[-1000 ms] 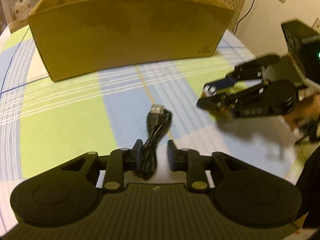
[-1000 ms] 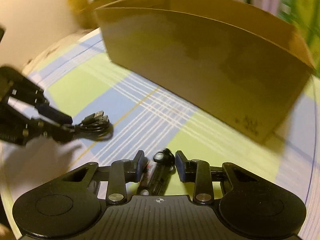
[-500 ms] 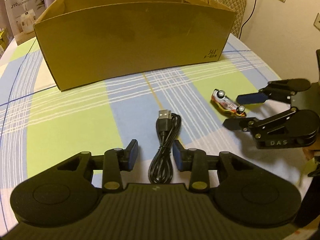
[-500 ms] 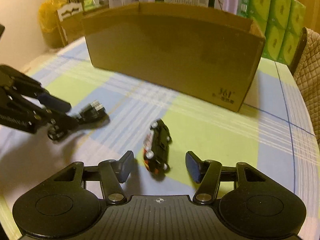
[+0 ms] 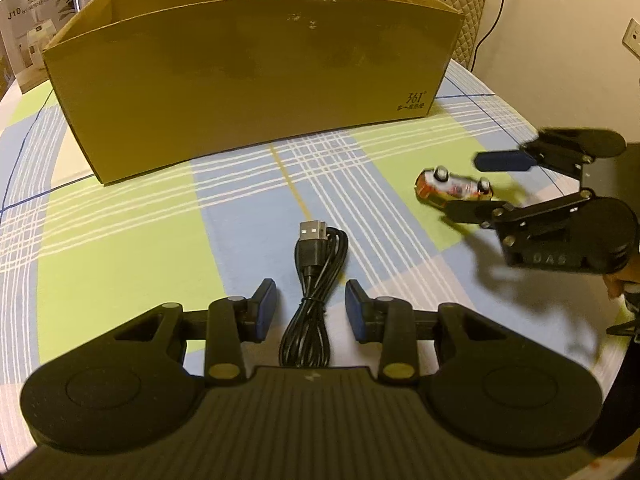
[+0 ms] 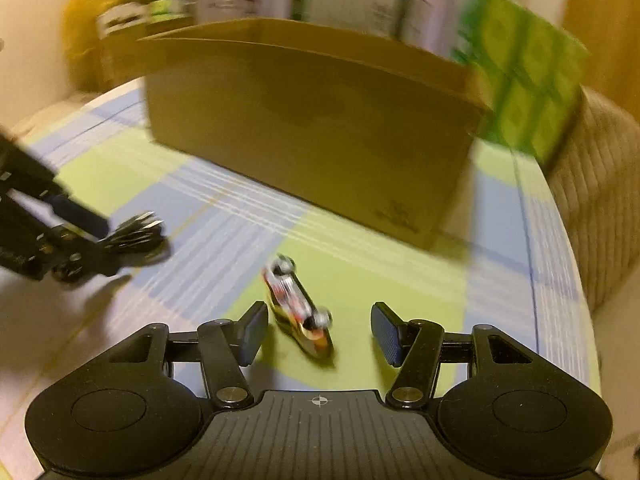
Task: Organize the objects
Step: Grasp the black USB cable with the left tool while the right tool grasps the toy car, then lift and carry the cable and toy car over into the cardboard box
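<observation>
- Far left, a white carton (image 5: 30,32) stands behind the table's edge; it looks like no part of the job.
- The box (image 5: 248,80) sits open-topped at the back of the checked cloth (image 5: 120,240); its inside is hidden from both views, so what it holds I cannot tell.
- Left gripper (image 5: 311,306): fingers spread, one on each side of the coiled cable (image 5: 316,280), neither pad touching it; the cable lies flat on the cloth, plug end toward the box, well short of it.
- Right gripper (image 6: 318,334): fingers spread wide, straddling the toy car (image 6: 298,308), which lies tipped on its side, wheels showing, nearer the left pad; this view is blurred by motion.
- A sliver of the person's hand (image 5: 624,284) shows behind the right gripper.
- Step in hand, as I judge it: both tools poised to pick up, nothing yet gripped; the task looks barely begun.
- Next move calls for closing on the cable across its bundled middle so the loops do not spill; the car wants centring between the pads first, since an off-centre squeeze could flick it away; then a lift over the box wall.
</observation>
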`<control>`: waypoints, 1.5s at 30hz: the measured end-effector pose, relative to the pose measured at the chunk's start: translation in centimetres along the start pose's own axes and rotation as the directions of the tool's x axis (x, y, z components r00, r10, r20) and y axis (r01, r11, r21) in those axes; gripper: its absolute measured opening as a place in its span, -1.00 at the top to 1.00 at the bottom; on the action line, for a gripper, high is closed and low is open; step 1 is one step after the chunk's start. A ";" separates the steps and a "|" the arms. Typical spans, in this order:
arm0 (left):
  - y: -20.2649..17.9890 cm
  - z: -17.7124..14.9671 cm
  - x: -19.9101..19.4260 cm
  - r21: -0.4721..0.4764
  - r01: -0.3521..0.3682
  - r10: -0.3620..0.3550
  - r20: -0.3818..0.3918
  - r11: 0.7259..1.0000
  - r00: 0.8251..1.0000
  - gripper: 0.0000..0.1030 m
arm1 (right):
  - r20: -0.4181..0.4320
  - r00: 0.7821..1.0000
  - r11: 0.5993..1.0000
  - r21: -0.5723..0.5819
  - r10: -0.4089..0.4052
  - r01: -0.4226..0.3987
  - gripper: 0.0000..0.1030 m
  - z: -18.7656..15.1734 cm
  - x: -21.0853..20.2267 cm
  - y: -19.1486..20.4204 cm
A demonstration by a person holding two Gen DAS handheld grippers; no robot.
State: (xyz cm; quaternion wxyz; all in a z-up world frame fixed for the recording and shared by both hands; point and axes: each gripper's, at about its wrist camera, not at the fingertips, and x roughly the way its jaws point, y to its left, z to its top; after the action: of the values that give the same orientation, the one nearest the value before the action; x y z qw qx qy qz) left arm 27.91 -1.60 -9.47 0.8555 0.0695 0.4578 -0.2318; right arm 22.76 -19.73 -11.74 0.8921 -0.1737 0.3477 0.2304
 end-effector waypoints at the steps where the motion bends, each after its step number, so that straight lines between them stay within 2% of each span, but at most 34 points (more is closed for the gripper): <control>1: 0.0 0.0 0.0 0.002 0.001 -0.001 -0.001 1.000 1.000 0.38 | 0.004 1.000 0.999 -0.029 0.015 -0.015 -0.06 0.1 0.2 0.4; 4: -0.1 0.1 0.1 0.006 0.001 -0.001 -0.004 1.000 1.000 0.38 | 0.001 0.999 0.993 -0.113 0.034 -0.034 -0.02 0.5 0.7 1.3; 6: -0.2 0.1 0.1 0.005 0.003 -0.003 -0.004 1.000 1.000 0.38 | -0.011 0.999 0.989 -0.138 0.048 -0.049 0.16 0.5 1.1 1.7; 9: -0.1 0.1 0.1 0.003 0.003 -0.003 -0.004 1.000 1.000 0.38 | -0.017 0.998 0.987 -0.152 0.058 -0.060 0.23 0.0 1.2 2.1; 13: -0.2 0.1 0.1 0.002 0.005 -0.005 -0.003 1.000 1.000 0.38 | -0.043 0.994 0.995 -0.008 0.103 -0.103 0.26 0.1 1.7 0.5; 17: -0.2 0.2 0.1 -0.001 0.004 -0.004 -0.005 1.000 1.000 0.38 | -0.046 0.990 0.984 0.126 0.131 -0.125 0.26 -0.1 1.4 -0.4; 19: -0.2 0.2 0.1 -0.002 0.005 -0.005 -0.004 1.000 1.000 0.38 | -0.047 0.991 0.984 0.130 0.125 -0.118 0.29 0.0 1.3 -0.3; 21: -0.3 0.2 0.1 -0.003 0.007 -0.007 -0.004 1.000 1.000 0.38 | -0.045 0.991 0.983 0.140 0.125 -0.118 0.46 0.2 1.3 -0.4; 45: -0.1 0.1 0.5 -0.005 -0.008 0.008 -0.005 1.000 1.000 0.39 | -0.012 0.996 0.972 0.218 0.093 -0.089 0.47 0.5 0.7 -0.8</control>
State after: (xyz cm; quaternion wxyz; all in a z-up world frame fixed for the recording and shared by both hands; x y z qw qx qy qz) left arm 28.19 -1.90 -9.75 0.8556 0.0695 0.4601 -0.2270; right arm 23.90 -19.98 -11.75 0.8904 -0.0613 0.3881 0.2297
